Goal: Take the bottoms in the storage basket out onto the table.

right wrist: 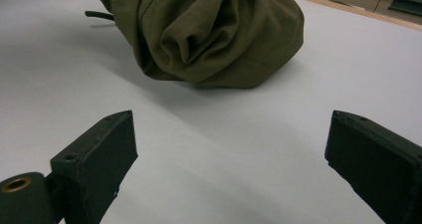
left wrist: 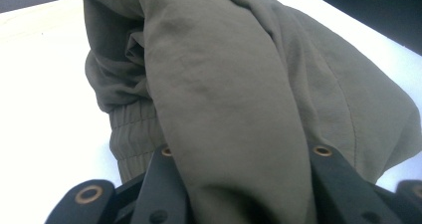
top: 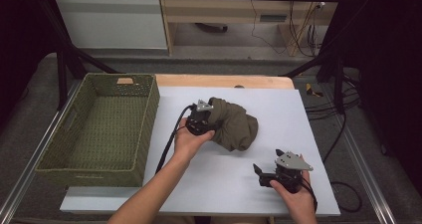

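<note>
A: Where is the olive-green garment (top: 234, 124)?

B: In the high view it lies bunched near the middle of the frame, on the white sheet (top: 239, 174) that covers the table. The woven basket (top: 99, 129) stands at the left of the frame, its right wall just beside the sheet's edge, apart from the cloth.

A: And the left gripper (top: 206, 119)?

B: It sits at the left end of the bundle, the person's left hand (top: 189, 139) wrapped around its body. In the left gripper view a thick fold of the garment (left wrist: 234, 109) runs down between the two black jaws, which press on it from both sides. So it is clamped on the cloth.

A: The right gripper (top: 263, 171)?

B: Lower right of the high view, held low over the bare sheet, well apart from the garment. In the right gripper view its jaws stand wide, one at the lower left and one at the lower right of the frame, nothing between them but the sheet (right wrist: 224, 159). The garment (right wrist: 209, 35) lies ahead of them, in the upper middle.
</note>
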The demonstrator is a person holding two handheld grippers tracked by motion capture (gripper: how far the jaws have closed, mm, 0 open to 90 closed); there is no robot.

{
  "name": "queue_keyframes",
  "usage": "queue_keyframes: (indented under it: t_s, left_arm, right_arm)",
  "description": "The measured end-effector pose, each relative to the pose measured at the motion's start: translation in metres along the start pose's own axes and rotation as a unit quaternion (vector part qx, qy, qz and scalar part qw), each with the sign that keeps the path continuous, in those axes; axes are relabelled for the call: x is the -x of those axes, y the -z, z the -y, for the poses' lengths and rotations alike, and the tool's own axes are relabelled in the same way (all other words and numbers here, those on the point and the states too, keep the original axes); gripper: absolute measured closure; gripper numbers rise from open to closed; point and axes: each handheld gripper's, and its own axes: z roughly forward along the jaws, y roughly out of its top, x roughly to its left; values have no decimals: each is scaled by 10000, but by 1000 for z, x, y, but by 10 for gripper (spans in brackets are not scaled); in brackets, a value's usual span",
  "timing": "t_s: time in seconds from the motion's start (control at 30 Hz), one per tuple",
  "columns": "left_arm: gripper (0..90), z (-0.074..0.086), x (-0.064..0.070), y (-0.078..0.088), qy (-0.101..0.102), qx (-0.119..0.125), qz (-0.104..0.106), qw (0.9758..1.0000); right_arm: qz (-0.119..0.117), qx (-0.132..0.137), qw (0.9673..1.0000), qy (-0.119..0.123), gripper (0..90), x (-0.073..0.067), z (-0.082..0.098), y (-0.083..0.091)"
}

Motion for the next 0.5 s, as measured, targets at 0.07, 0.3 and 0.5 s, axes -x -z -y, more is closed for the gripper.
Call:
queue_keyframes:
  t_s: [0.07,0.3,0.5]
  left_arm:
    - [672,1,0,0,1,2,1,10000]
    - [665,4,1,-2,8,12,4,10000]
    - [661,6,1,-2,-11,12,2,10000]
  right_arm:
    - [0,-3,10000,0,63,0,0,0]
    - [-3,-15,10000,-2,62,0,0,0]
    - [-5,-17,10000,7,62,0,0,0]
